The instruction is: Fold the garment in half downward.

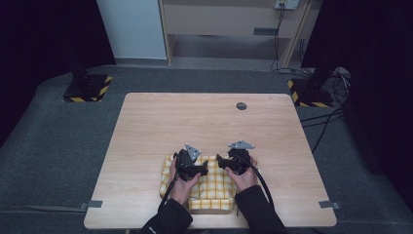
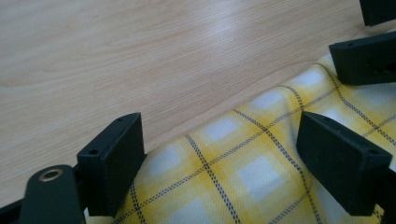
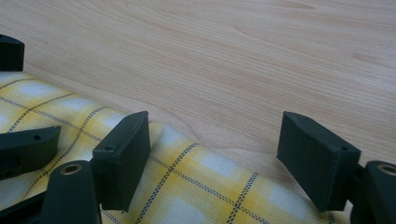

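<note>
Both our left gripper (image 2: 219, 154) and right gripper (image 3: 215, 154) hover with jaws spread over the far edge of the yellow checked cloth (image 1: 213, 185) on the table (image 1: 204, 122).

Light wood-grain worktop (image 1: 204, 122). A yellow checked cloth (image 1: 214, 187) lies flat on it at the near edge; a small round grey insert (image 1: 241, 106) sits well beyond the cloth.

Bare table (image 1: 204, 117) lies open beyond the yellow checked cloth (image 1: 214, 187); the other gripper (image 2: 364, 56) crowds close.
</note>
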{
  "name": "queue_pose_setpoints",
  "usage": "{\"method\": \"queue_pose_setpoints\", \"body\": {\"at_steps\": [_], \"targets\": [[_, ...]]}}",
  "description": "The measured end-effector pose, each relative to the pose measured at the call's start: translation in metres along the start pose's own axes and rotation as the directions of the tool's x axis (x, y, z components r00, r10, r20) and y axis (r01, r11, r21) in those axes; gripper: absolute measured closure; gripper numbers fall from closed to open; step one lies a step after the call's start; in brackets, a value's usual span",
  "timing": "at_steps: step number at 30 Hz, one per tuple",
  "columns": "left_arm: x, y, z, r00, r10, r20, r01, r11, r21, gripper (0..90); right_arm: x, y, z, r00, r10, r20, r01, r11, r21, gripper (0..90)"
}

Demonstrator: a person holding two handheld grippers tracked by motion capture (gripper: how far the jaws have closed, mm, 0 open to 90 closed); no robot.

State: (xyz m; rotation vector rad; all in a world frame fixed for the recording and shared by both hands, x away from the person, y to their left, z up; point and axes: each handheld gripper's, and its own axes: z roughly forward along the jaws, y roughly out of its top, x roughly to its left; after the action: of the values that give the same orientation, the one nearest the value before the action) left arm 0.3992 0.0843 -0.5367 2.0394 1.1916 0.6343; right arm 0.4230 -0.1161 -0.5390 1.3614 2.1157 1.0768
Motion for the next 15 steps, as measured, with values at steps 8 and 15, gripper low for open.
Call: {"method": "queue_pose_setpoints", "body": {"at_steps": [8,15], "targets": [[0.005,0.003,-0.009,0.9981,-0.052,0.032,0.053,0.9975,-0.045,15.9,-0.003,0.003,-0.021,0.9998,0.003,-0.020,-0.003,1.000,-0.023,25.1],[0.014,0.000,0.003,0.9941,-0.097,0.048,0.096,0.9950,0.027,15.5,-0.012,-0.004,-0.014,0.9993,-0.019,0.032,0.018,1.000,0.013,25.7]]}}
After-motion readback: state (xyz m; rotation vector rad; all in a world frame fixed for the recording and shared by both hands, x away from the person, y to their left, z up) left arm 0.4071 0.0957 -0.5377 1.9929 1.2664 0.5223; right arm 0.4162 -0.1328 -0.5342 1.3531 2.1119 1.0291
